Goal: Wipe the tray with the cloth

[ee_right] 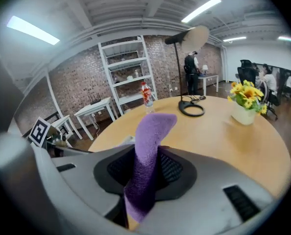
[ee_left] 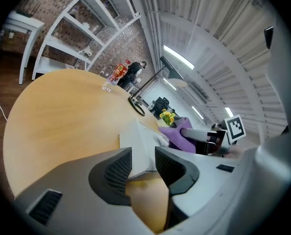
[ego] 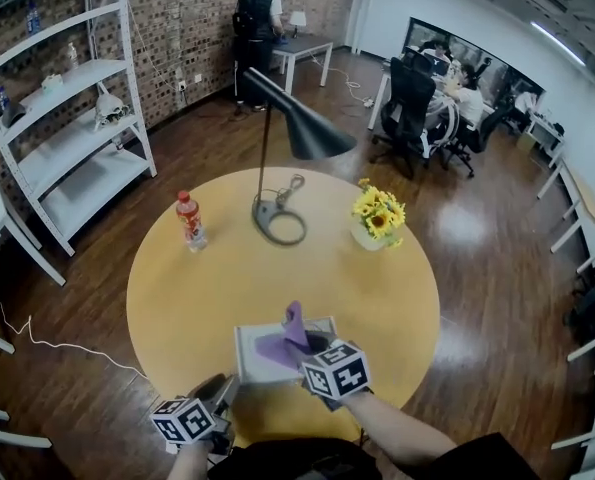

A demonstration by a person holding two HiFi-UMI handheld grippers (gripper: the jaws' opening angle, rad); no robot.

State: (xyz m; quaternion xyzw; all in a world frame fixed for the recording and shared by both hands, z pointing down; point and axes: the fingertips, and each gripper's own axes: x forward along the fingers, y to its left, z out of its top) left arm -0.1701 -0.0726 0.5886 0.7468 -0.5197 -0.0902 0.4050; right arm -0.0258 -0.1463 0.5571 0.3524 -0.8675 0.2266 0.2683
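Tray [ego: 245, 364] resting on round yellow table [ego: 177, 288] over dark wood floor [ego: 477, 238], brick wall [ego: 177, 18] behind; left gripper [ee_left: 138, 164] straddling its corner, jaws slightly apart; right gripper [ee_right: 145, 169] pinching purple cloth [ee_right: 151, 131].

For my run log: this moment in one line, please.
left tool: open around tray edge | right tool: grips purple cloth over tray
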